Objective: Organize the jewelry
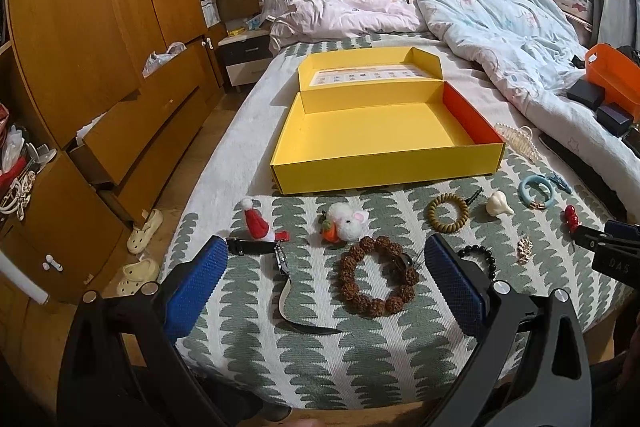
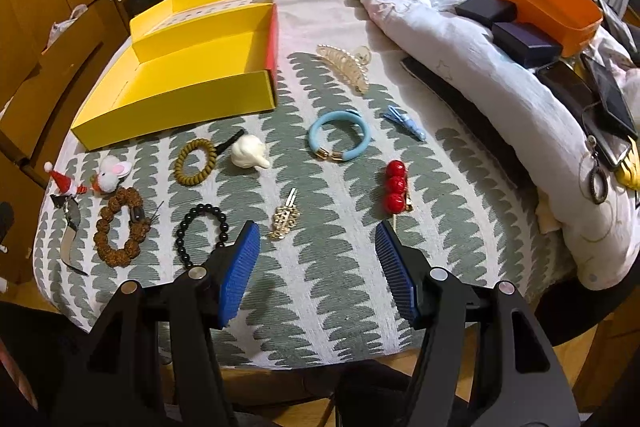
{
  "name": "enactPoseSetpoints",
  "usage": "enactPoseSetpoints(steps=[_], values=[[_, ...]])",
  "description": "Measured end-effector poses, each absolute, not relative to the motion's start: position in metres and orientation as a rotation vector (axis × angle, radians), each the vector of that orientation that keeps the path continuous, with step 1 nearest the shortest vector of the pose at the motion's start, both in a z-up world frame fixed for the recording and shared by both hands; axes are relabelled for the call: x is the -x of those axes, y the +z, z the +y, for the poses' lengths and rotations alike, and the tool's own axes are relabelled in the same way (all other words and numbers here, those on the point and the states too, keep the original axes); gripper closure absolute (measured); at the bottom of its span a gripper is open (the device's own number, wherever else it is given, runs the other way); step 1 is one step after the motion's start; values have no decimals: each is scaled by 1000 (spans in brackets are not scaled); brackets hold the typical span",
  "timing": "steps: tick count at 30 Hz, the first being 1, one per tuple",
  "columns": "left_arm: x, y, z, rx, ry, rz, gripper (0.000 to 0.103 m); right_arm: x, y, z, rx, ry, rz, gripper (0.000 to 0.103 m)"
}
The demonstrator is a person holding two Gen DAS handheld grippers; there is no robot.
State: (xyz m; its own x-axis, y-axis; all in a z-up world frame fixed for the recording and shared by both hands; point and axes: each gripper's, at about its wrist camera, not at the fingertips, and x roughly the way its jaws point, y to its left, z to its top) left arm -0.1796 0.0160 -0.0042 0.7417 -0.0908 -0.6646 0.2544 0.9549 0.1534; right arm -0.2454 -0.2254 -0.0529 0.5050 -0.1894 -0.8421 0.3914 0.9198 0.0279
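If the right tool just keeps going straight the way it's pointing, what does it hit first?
Probably the bedspread between its open jaws; the right tool points between the gold hair clip and red berry clip. Depth unclear.

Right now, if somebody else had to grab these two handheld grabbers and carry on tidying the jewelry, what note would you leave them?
Left gripper: open, holding nothing, above the brown bracelet and watch.
Right gripper: open, holding nothing, its fingers either side of bare blanket, near the gold clip and red clip.
Yellow box: open on the bed, nothing inside.
Done: nothing packed yet.
Left: everything still lies on the blanket in front of the box, including the black bracelet, olive coil, blue bangle, white charm, claw clip, blue clip, Santa and mouse.
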Motion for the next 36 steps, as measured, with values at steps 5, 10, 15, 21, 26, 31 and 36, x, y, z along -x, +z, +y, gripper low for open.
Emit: enactPoseSetpoints(steps=[5,10,15,21,26,31,36], values=[[178,-6,17,-242,-193,719,6,247,-52,-229,-239,-364,978,40],[177,-5,16,-243,-196,716,6,246,-53,-230,-240,-366,983,40],[177,-5,17,-244,-190,715,6,246,-53,-229,-241,-365,982,40],[175,-3,18,-239,-197,715,6,244,-54,-229,-242,-366,987,40],[176,0,17,-237,-194,703,6,243,-54,-229,-242,-366,984,40],[176,1,18,-240,-188,690,6,242,-55,-229,-242,-366,986,40],[175,2,19,-231,-203,696,6,242,-55,-228,-242,-369,982,40]])
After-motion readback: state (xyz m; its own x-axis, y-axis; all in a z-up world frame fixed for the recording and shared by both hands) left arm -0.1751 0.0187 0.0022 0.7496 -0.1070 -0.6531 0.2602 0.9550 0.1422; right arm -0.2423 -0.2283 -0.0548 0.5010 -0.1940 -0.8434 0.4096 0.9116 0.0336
